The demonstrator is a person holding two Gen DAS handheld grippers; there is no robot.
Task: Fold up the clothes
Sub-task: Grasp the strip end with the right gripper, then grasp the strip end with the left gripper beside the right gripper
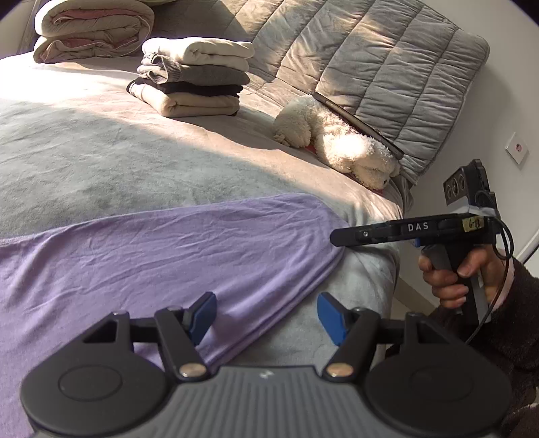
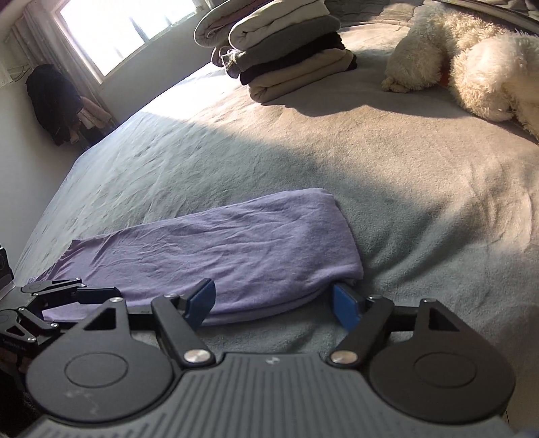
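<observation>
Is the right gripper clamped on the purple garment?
No, the right gripper stands open at the edge of the folded purple garment, its blue pads apart and not pressing the cloth.

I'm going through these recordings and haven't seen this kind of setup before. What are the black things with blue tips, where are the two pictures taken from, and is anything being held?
There is no robot here. A person holds a hand-operated gripper in each hand, and each gripper carries a wide-angle camera looking along its two blue-padded fingers. One picture comes from the left gripper, the other from the right gripper. The left view also shows the right gripper from the side, with the person's hand on its handle.

The surface is a bed with a grey cover. Near its edge lies a lilac garment, folded into a long strip. Further back are a stack of folded clothes, rolled bedding and a white plush toy against a quilted pillow.

Nothing is held. Both grippers are open, just above the garment's near edge.
</observation>
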